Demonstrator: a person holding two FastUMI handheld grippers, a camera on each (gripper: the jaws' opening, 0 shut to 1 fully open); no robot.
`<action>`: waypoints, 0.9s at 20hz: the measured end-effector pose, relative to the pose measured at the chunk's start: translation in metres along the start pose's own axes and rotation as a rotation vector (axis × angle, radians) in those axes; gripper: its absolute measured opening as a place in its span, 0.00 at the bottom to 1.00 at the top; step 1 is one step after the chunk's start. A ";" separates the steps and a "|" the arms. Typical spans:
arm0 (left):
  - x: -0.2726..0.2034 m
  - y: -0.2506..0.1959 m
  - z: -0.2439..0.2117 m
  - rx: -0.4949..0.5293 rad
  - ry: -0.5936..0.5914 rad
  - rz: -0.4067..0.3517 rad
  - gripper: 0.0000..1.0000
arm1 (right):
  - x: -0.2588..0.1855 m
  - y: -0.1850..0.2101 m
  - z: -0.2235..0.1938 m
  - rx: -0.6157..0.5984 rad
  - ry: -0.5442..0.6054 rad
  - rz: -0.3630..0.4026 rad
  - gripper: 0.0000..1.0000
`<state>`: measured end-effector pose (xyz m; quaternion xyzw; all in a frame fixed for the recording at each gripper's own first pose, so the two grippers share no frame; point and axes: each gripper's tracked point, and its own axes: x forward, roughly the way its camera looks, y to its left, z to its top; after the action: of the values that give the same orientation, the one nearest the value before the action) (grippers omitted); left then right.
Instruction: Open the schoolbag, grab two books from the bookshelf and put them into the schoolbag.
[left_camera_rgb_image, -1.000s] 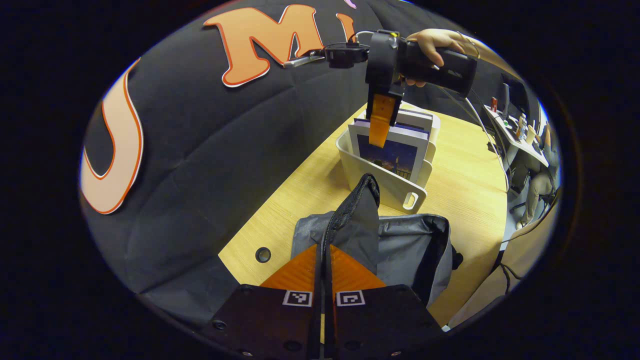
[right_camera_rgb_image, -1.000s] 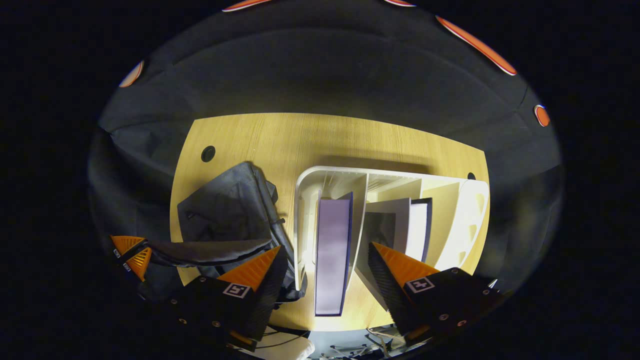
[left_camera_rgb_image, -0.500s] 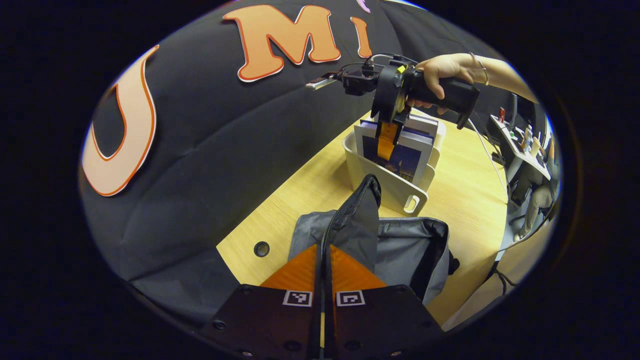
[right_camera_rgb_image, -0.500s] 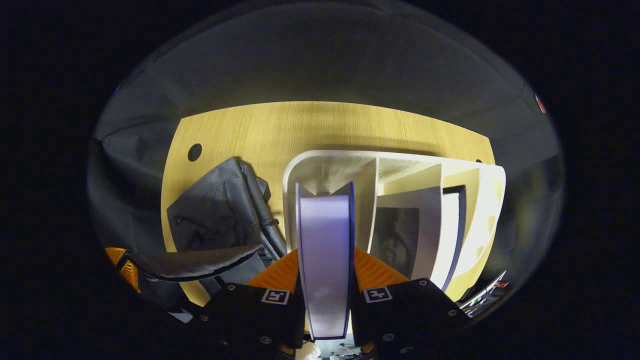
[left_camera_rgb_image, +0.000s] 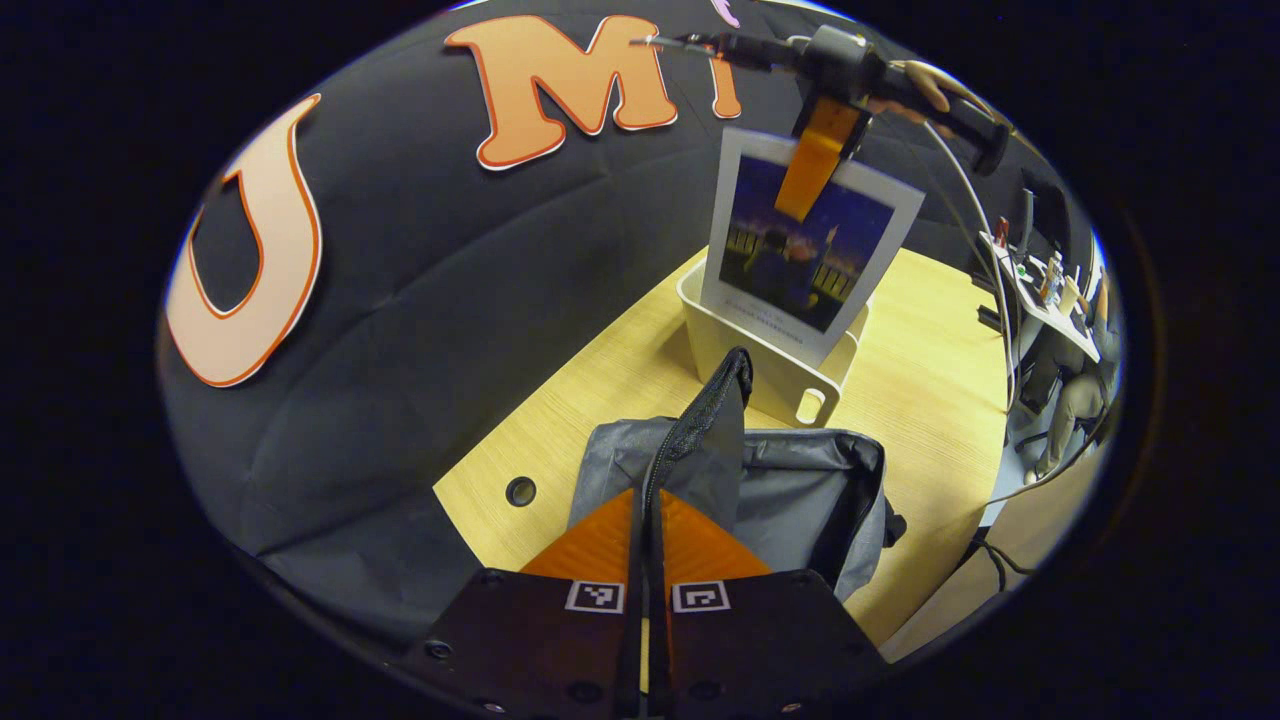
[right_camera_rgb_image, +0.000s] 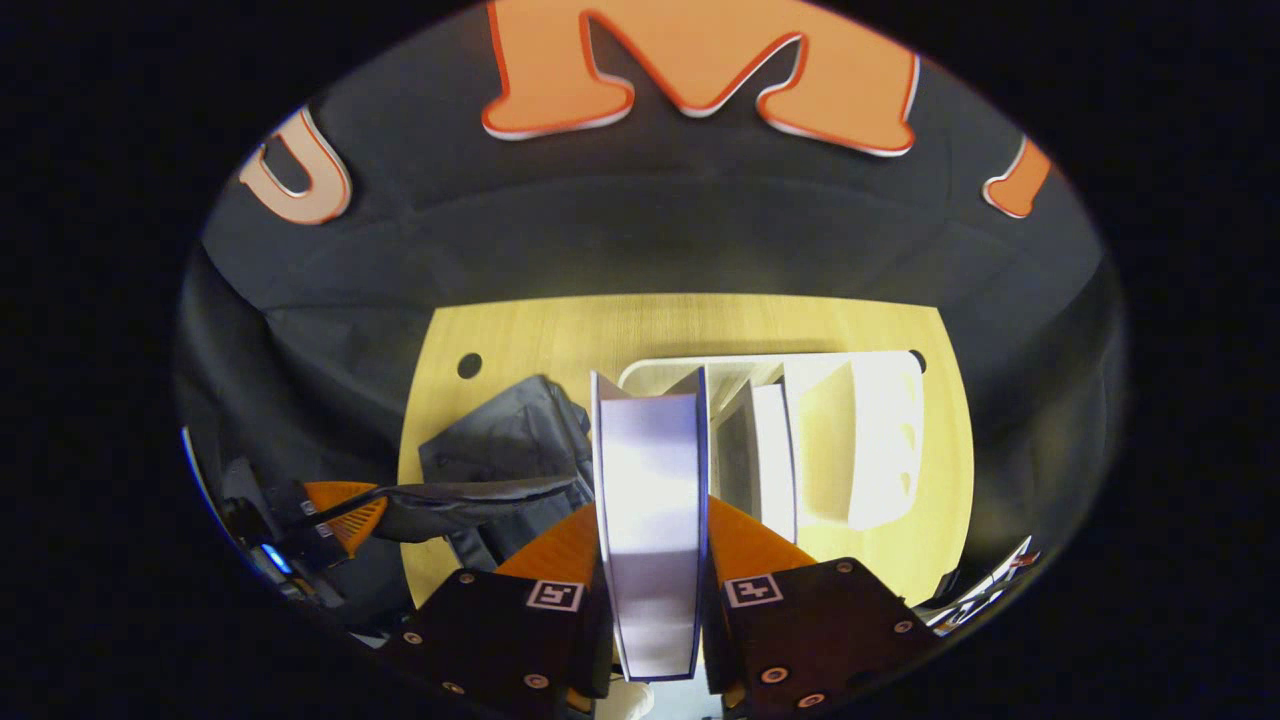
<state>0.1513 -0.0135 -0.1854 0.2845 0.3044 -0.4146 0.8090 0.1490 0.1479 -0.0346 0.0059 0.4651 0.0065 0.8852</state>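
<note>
The grey schoolbag lies open on the wooden table. My left gripper is shut on the bag's flap and holds it up. In the right gripper view my right gripper is shut on a book, seen from its page edge. In the left gripper view that book, with a dark picture cover, hangs in the air above the white bookshelf, clamped by the right gripper. Another book stands in the bookshelf. The schoolbag lies left of the shelf.
The black cloth wall rises behind the table. A round cable hole sits in the tabletop near the bag. A desk with small items and a seated person are beyond the table's right edge.
My right gripper closed on the book in the bookshelf and lifted it clear above the shelf. My left gripper kept holding the bag flap up in the same place.
</note>
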 end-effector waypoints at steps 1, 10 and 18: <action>-0.001 -0.002 -0.001 0.003 0.003 -0.003 0.03 | -0.017 -0.007 -0.002 0.014 -0.032 0.008 0.36; -0.006 -0.020 0.005 0.047 0.044 -0.019 0.02 | -0.112 -0.029 -0.078 0.289 -0.230 0.211 0.35; -0.005 -0.020 0.012 0.064 0.071 0.014 0.01 | -0.038 0.007 -0.193 0.643 -0.188 0.641 0.35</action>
<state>0.1350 -0.0295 -0.1777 0.3269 0.3174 -0.4083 0.7910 -0.0314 0.1550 -0.1126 0.4240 0.3359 0.1348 0.8302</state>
